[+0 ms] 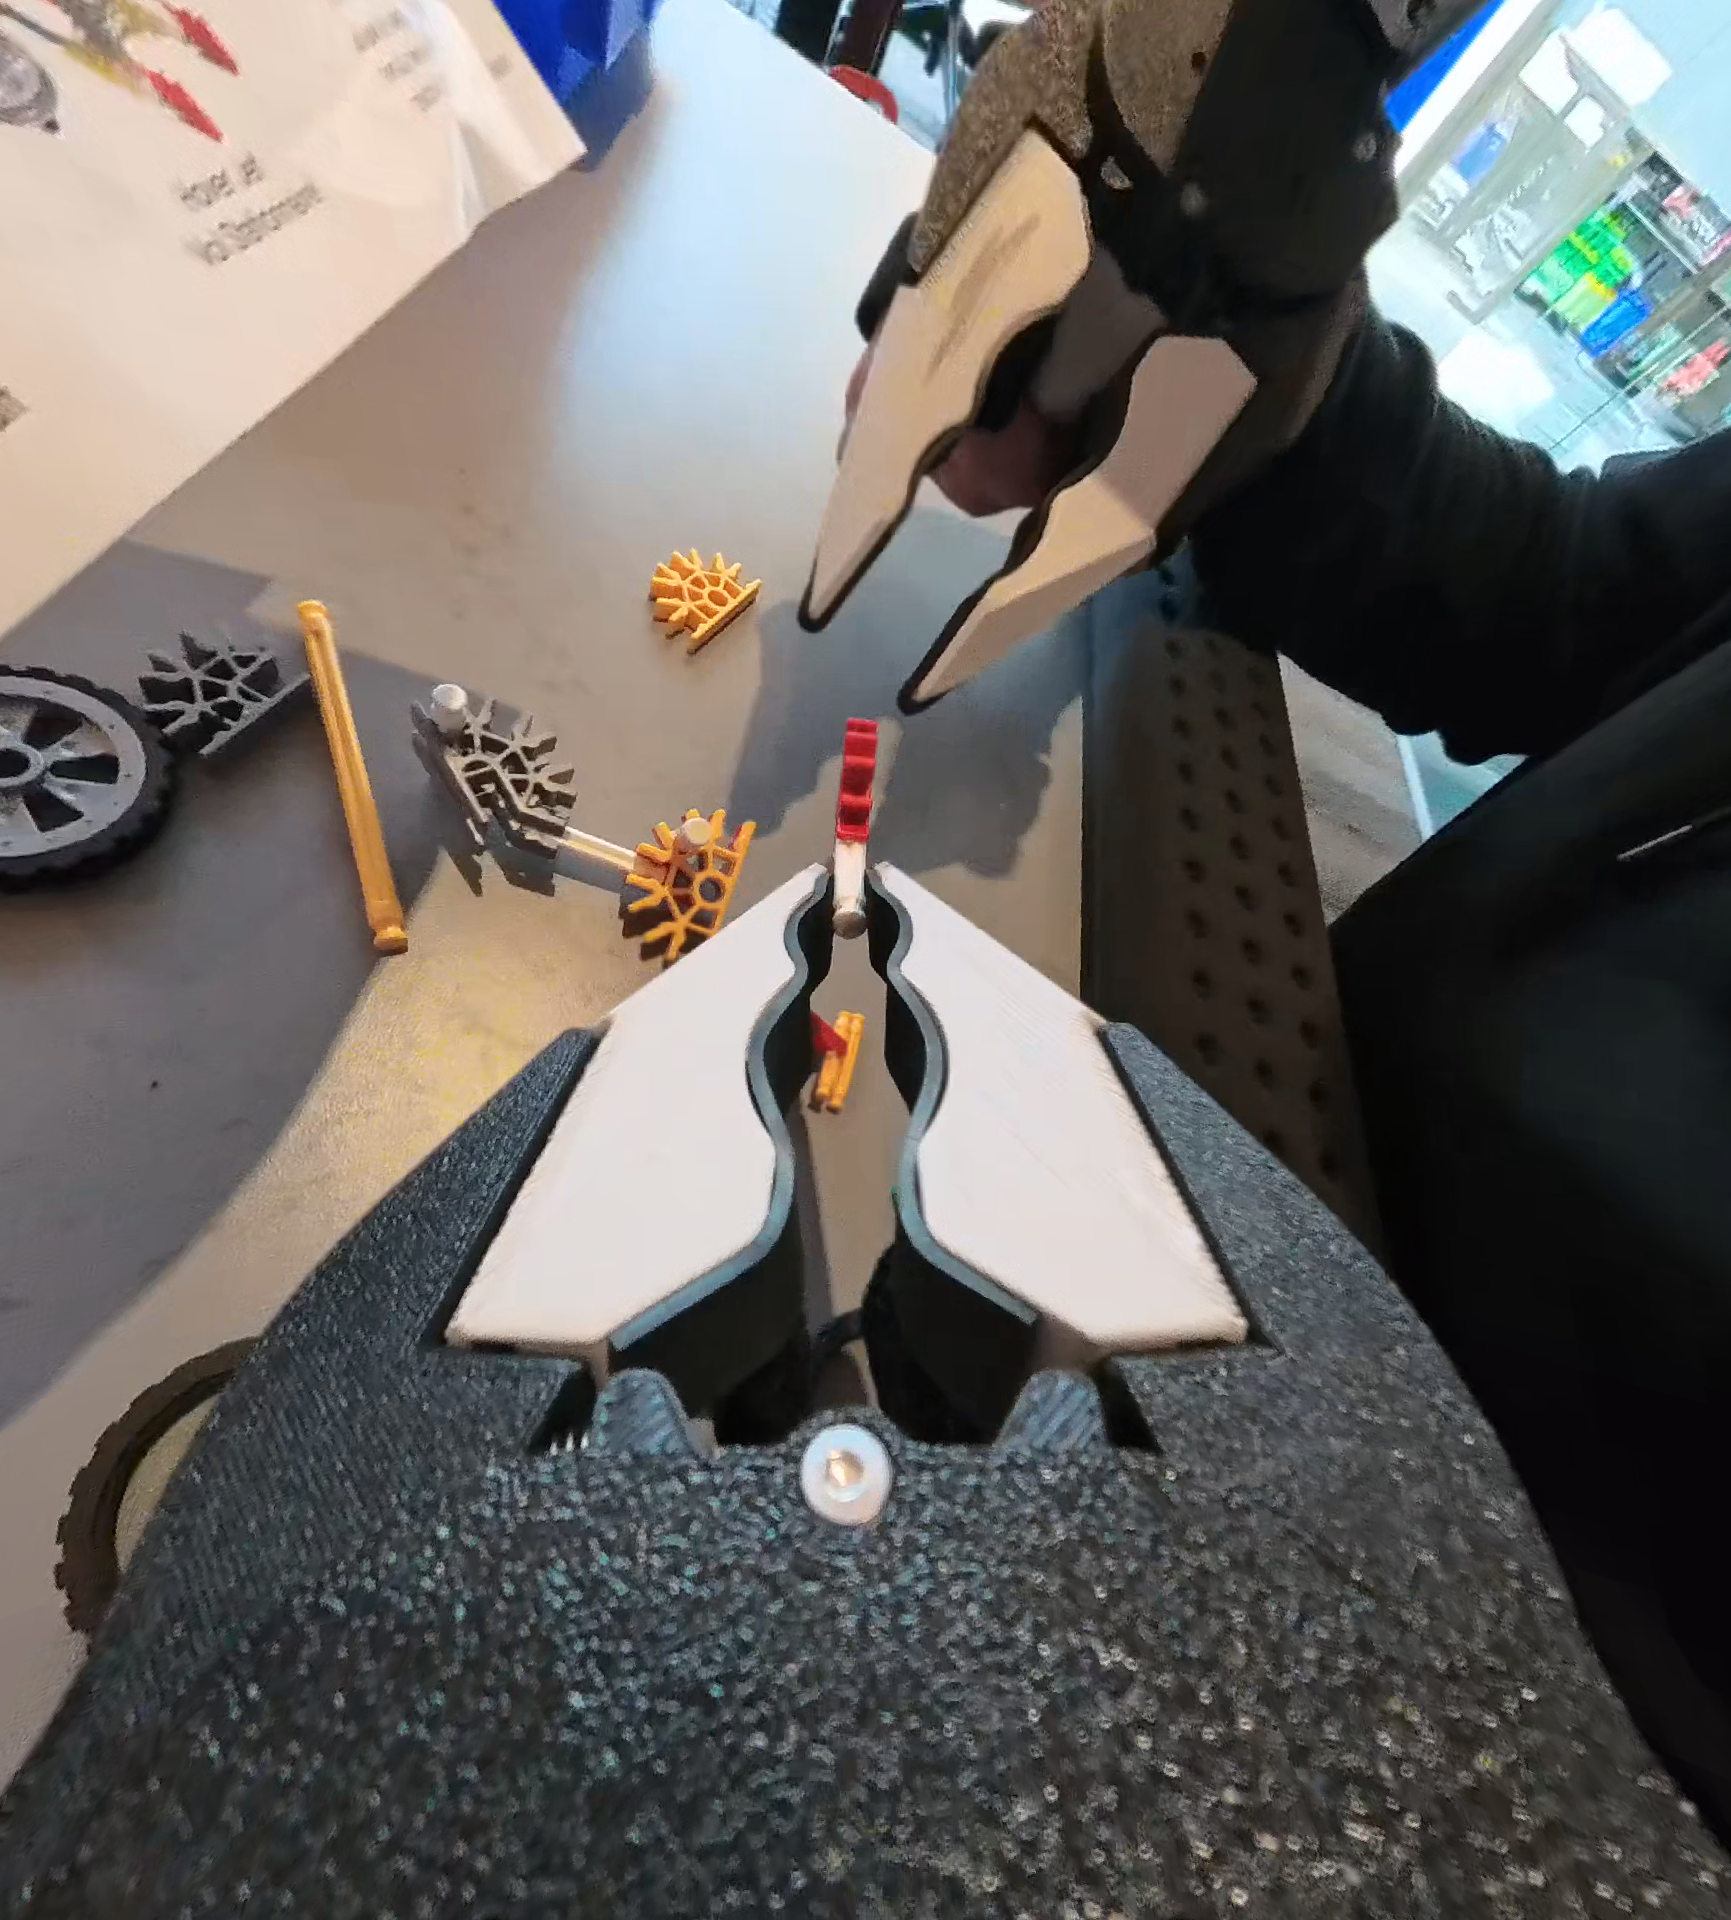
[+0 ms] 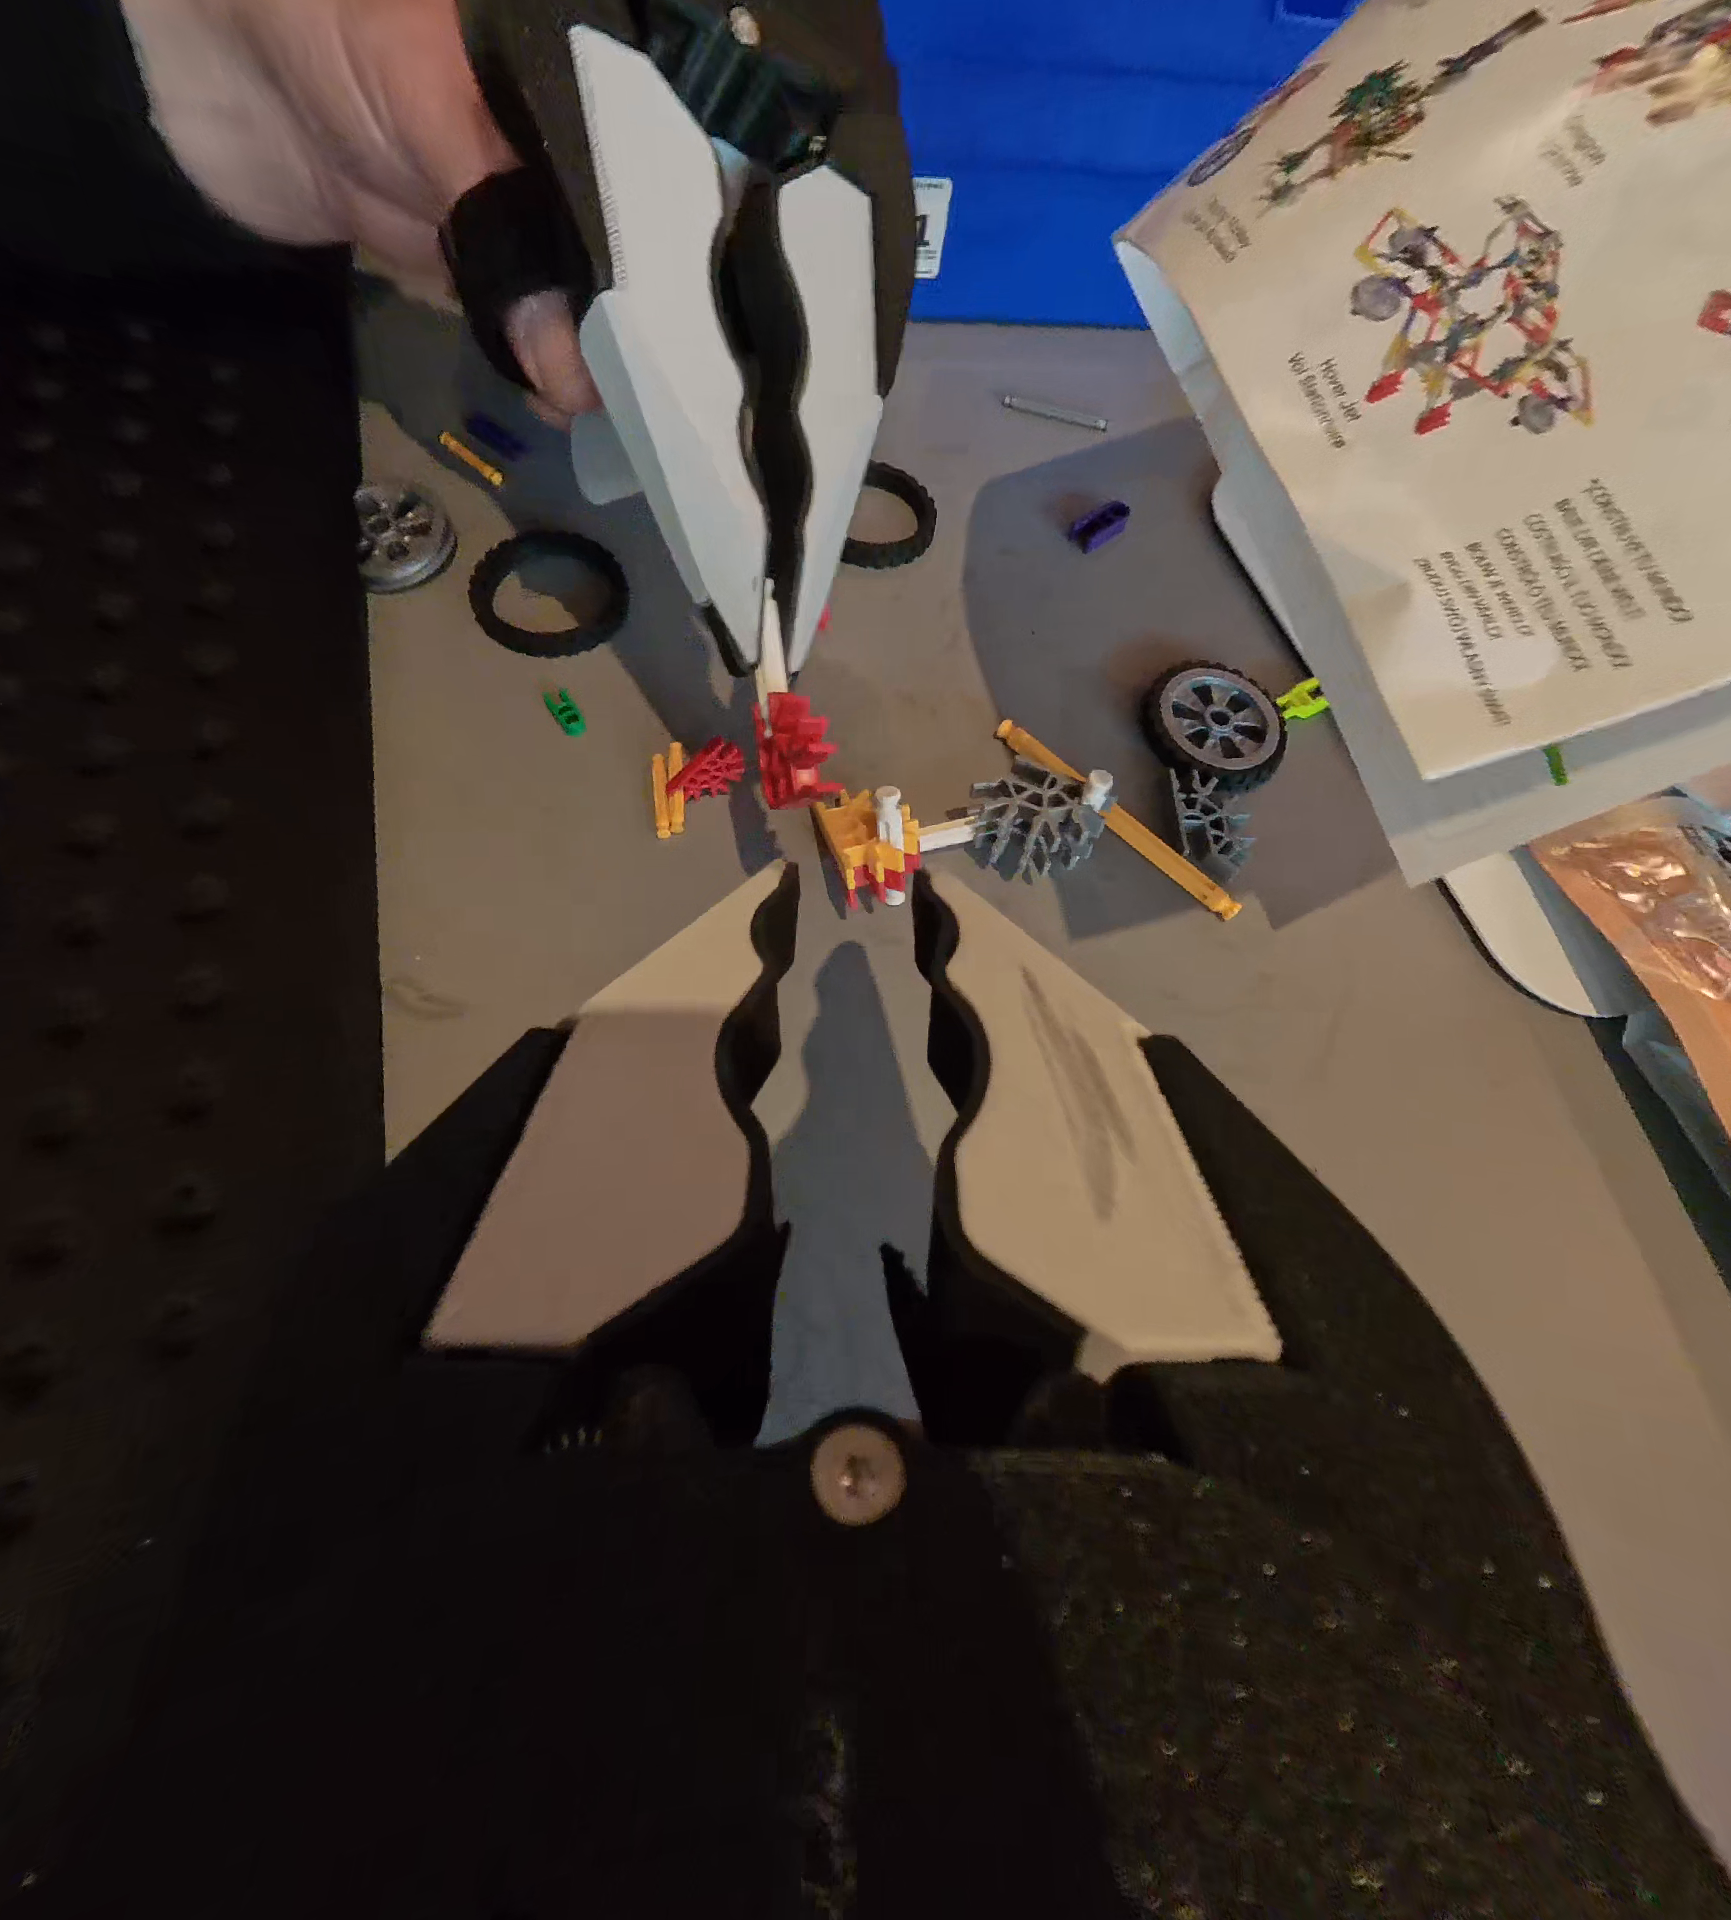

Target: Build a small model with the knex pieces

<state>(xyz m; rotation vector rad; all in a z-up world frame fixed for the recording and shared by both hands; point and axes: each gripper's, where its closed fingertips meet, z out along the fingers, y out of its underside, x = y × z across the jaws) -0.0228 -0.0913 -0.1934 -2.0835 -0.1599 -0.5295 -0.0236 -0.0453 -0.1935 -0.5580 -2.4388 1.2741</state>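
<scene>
My left gripper (image 1: 848, 902) is shut on a short white rod (image 1: 848, 878) that carries a red connector (image 1: 859, 779) at its far end. It holds them above the grey table. In the right wrist view, the left gripper (image 2: 776, 634) comes in from the top, with the red connector (image 2: 793, 753) below its tips. My right gripper (image 2: 856, 881) is open and empty. Its tips are just short of a small assembly of a yellow connector (image 2: 856, 821), white rods and a grey connector (image 2: 1032, 816). In the left wrist view the right gripper (image 1: 866, 660) hovers just beyond the red connector.
On the table lie a long yellow rod (image 1: 352, 774), a spoked wheel (image 1: 19, 774), a loose yellow connector (image 1: 703, 597), a loose grey connector (image 1: 217, 686), a red-and-yellow piece (image 2: 695, 779) and black tyres (image 2: 549, 592). A printed booklet (image 2: 1515, 364) lies at the right. A black perforated mat (image 2: 113, 727) lies at the left. One gripper's finger ends stand about 6 cm off the other's. My left tips are roughly 5 cm from the red-and-yellow piece (image 2: 695, 779).
</scene>
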